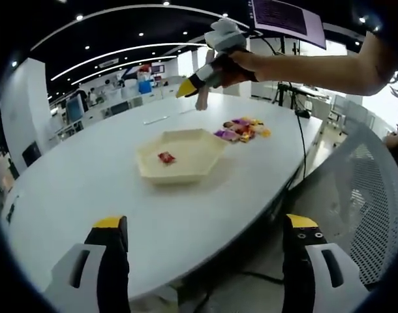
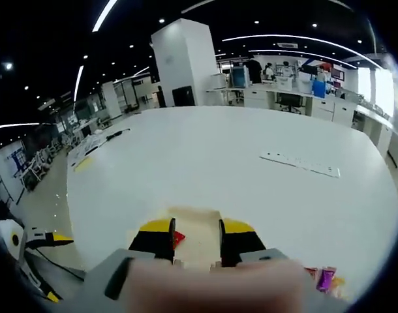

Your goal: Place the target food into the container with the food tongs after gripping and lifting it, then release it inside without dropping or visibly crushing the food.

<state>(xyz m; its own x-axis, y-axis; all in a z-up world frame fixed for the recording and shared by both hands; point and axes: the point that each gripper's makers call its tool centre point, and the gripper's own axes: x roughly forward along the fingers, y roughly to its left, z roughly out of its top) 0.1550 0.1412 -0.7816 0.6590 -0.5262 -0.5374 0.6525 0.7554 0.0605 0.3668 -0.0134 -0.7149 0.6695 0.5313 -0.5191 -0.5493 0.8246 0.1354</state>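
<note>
A large white table (image 1: pixel 88 189) carries a pale hexagonal container (image 1: pixel 181 155) near its middle. One red-wrapped food item (image 1: pixel 166 157) already lies inside the container, left of its centre. A heap of further wrapped food pieces (image 1: pixel 243 129), purple, orange and yellow, sits on the table beyond the container, apart from its rim.

The left gripper (image 1: pixel 202 225) hangs low at the near edge of the table, its two yellow-tipped jaws spread wide with nothing between them. It stands well short of both container and heap.

The right gripper (image 1: pixel 189 85), seen from the left gripper view, is held in a hand (image 1: pixel 238 65) high above the far side of the table. In the right gripper view (image 2: pixel 195 236) its jaws stand a moderate gap apart over the container (image 2: pixel 198 222), with the red piece (image 2: pixel 177 238) just beside the left jaw. Nothing appears gripped between them, though the view is blurred at the bottom. A few pieces of the heap (image 2: pixel 324 277) show at the lower right.

No food tongs can be made out.

Judged from this layout, one item has been delivered and released intact. The heap remains to be transferred, so most of the task seems still to do.
</note>
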